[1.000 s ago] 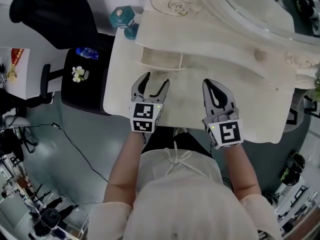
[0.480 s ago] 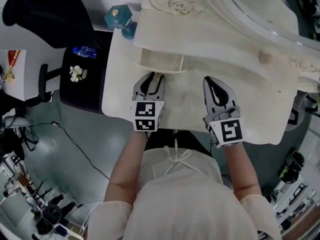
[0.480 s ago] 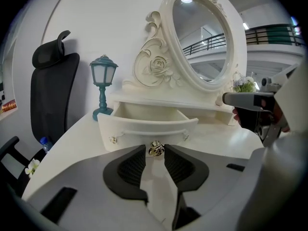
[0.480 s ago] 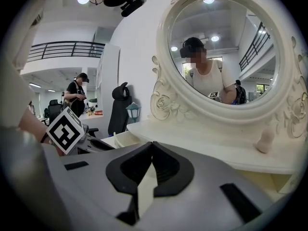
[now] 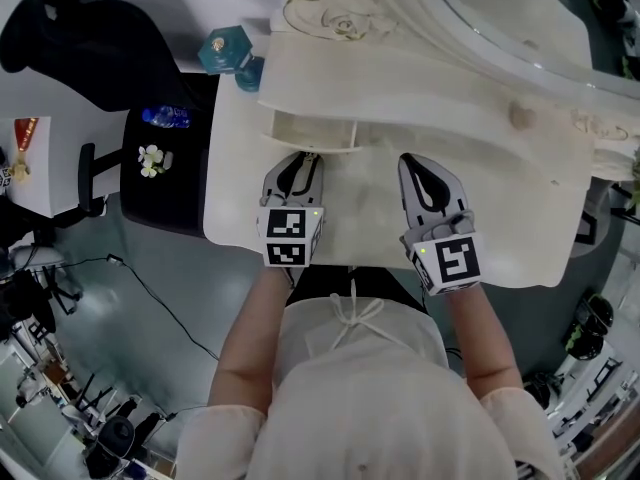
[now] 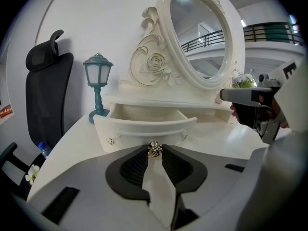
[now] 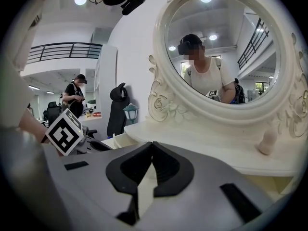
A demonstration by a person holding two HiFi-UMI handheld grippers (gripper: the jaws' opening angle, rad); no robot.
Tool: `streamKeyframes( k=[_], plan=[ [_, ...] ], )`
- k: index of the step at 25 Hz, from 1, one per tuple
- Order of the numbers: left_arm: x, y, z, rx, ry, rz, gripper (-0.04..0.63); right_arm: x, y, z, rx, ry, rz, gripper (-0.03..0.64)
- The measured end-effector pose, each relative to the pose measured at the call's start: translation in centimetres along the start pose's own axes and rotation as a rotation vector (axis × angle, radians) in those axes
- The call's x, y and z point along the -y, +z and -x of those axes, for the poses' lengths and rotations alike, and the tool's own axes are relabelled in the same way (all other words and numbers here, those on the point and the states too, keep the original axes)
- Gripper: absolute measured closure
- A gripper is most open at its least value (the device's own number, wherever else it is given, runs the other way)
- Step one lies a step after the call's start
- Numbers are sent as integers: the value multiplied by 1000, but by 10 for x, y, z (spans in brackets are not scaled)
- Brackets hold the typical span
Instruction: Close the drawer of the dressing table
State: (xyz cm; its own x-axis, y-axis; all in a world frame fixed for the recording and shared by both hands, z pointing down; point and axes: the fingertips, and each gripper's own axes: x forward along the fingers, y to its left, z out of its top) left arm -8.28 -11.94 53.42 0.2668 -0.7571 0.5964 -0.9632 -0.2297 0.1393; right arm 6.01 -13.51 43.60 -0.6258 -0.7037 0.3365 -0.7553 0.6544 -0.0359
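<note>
While the small cream wooden drawer (image 6: 144,123) is standing pulled out from under the low shelf at the left side of the cream carved dressing table (image 5: 500,218), I am holding my left gripper (image 5: 300,160) against its front. The jaws of this tool are pinching the small gold metal knob (image 6: 154,149) at the middle of the drawer front, drawn narrow around it. Two smaller gold fittings are showing on the same front, one (image 6: 110,141) toward the left end and one (image 6: 184,137) toward the right end. I cannot tell what is lying inside the drawer.

I am holding my right gripper (image 5: 424,171) over the bare tabletop to the right of the drawer, apart from it. Its jaws are pressing together with nothing between them. I cannot tell whether this tool is touching the tabletop.

Behind both tools, the oval mirror in a scrolled cream frame (image 6: 202,37) is standing upright at the back of the table and is reflecting a person in a light top. A teal lantern-shaped lamp (image 6: 98,88) is standing at the table's left rear corner, just beside the drawer. Beyond it, a black office chair (image 6: 45,95) is standing against the white wall, with a clear water bottle (image 5: 165,118) and a white flower (image 5: 152,154) lying on its seat. In the right gripper view, a person in dark clothing (image 7: 75,97) is standing far back at the left.
</note>
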Motion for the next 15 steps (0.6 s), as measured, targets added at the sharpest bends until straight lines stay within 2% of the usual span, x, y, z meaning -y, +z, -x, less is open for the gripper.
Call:
streamKeyframes(
  k=[4, 15],
  plan=[
    [-7, 7, -6, -15, 19, 3, 491, 3, 3, -5, -2, -5, 0, 609],
    [-4, 18, -26, -27, -27, -5, 488, 15, 6, -21, -17, -34, -20, 609]
  ],
)
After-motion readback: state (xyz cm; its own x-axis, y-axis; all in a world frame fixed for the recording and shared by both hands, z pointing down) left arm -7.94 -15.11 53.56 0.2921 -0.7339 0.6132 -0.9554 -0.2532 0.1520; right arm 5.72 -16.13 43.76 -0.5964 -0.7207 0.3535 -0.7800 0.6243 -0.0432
